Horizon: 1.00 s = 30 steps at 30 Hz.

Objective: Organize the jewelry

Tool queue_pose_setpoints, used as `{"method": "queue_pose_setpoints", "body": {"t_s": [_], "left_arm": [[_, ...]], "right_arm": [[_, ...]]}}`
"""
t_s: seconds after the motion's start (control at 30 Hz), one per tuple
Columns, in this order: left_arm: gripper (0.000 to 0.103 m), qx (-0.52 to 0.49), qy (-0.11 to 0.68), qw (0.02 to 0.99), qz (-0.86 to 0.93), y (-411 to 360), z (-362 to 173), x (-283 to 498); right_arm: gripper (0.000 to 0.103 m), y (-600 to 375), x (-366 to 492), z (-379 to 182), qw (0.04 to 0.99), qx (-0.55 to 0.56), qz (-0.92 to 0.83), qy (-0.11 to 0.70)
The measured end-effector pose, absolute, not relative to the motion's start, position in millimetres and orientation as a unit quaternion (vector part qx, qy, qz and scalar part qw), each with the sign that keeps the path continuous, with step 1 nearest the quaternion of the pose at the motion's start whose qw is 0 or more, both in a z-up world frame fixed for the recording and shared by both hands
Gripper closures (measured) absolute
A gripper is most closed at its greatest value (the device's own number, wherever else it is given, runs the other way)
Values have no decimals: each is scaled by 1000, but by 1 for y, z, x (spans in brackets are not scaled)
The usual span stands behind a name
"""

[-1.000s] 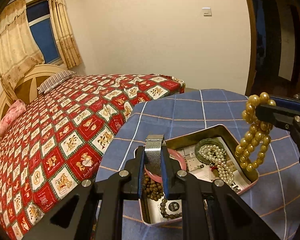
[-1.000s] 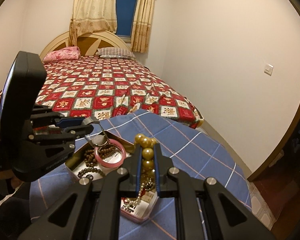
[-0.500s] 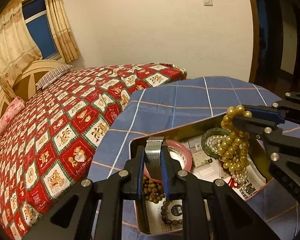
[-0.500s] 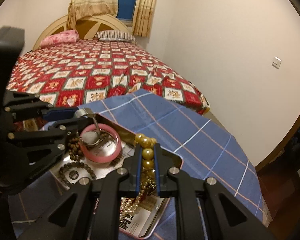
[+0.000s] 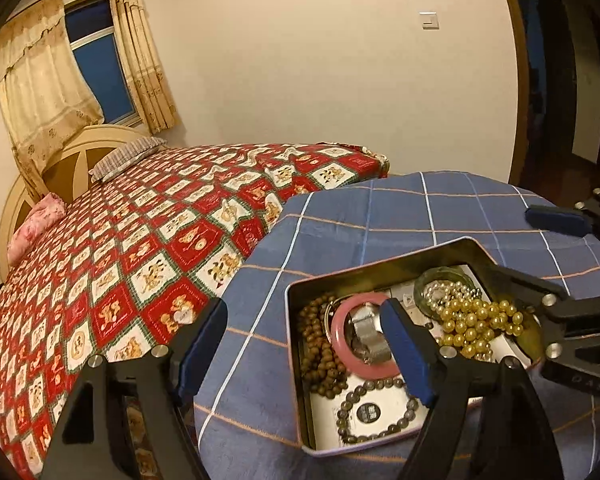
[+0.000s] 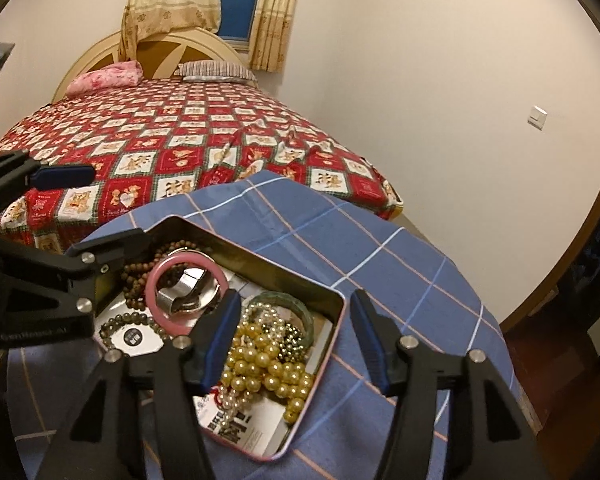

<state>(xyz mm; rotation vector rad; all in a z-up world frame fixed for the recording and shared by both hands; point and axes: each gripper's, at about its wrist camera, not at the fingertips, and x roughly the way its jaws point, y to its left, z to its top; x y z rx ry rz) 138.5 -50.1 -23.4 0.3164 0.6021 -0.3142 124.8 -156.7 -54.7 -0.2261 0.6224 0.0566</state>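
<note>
An open tin (image 5: 289, 312) (image 6: 339, 322) on the blue checked table holds the jewelry. A silver mesh band (image 5: 366, 332) (image 6: 182, 290) lies inside a pink bangle (image 5: 340, 340) (image 6: 152, 280). My left gripper (image 5: 304, 354) (image 6: 84, 216) is over the tin's left end, its jaws opening with nothing pressed between them. A gold bead string (image 5: 472, 326) (image 6: 268, 364) rests in a heap at the tin's right end. My right gripper (image 6: 296, 344) (image 5: 540, 252) stands over it, jaws opening, with the beads free of the pads.
The tin also holds a brown bead bracelet (image 5: 320, 352), a dark bead bracelet (image 5: 376, 412), a green bangle (image 6: 300, 308) and pearls. The round table (image 5: 380, 220) stands against a bed (image 5: 140, 240) with a red patterned cover. A dark doorway is at the right.
Both grippers came down over the tin and their jaws spread apart. The silver band dropped into the pink bangle, and the gold beads fell in a heap onto the pearls.
</note>
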Motion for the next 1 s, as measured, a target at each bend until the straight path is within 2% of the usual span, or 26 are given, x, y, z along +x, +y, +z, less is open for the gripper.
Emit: {"method": "queue_pose_setpoints", "body": {"t_s": [0.13, 0.2, 1.0], "left_arm": [[24, 135, 295, 934, -151, -40, -23, 126], [24, 128, 294, 935, -153, -37, -23, 121], [24, 120, 290, 937, -152, -30, -14, 100]], "right_arm": [[39, -156, 114, -49, 946, -116, 22, 301], [35, -156, 108, -45, 949, -112, 23, 292], [34, -151, 89, -33, 956, -104, 26, 272]]}}
